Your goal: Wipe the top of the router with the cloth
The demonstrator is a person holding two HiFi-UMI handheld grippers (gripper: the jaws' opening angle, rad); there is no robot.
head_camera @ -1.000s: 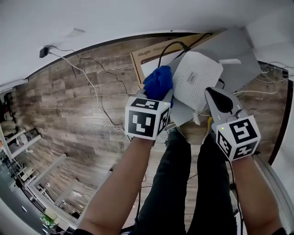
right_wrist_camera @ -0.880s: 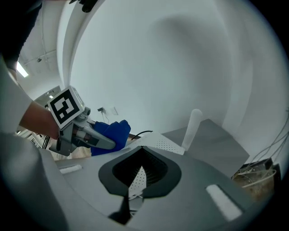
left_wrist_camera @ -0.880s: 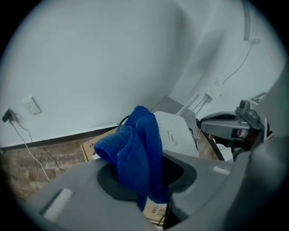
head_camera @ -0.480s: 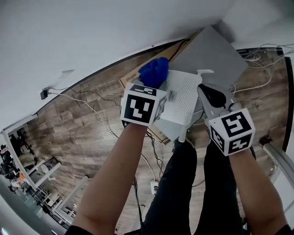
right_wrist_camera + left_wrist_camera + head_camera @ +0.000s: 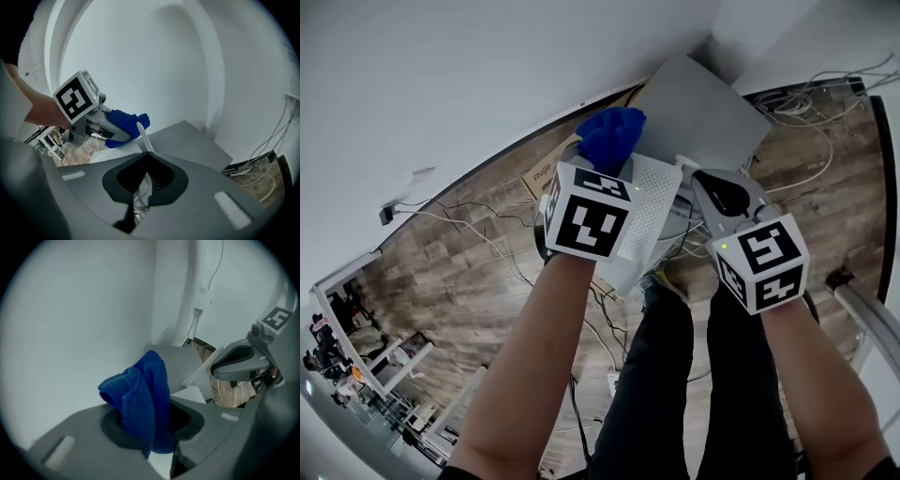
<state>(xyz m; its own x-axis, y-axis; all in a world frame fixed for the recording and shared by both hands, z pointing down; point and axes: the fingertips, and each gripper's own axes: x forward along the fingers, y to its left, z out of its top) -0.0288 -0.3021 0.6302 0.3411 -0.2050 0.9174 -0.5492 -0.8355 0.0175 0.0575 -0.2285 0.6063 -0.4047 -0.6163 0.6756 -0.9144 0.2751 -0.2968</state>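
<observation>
Two fingers (image 5: 79, 439) of left gripper (image 5: 159, 453) pinch cloth (image 5: 140, 394) over router (image 5: 661, 211).

Head camera looks steeply down; gripper cameras close along own jaws; all share cloth (image 5: 612, 138).

the person is wearing dark trousers (image 5: 670, 375). the left gripper (image 5: 611, 169) is showing smooth grey plastic jaws and is carrying a white cube with black square markers (image 5: 586, 220). the right gripper (image 5: 710, 186) is showing the same grey shell with a black inset, and a small green light is glowing on its matching marker cube (image 5: 764, 264).
</observation>
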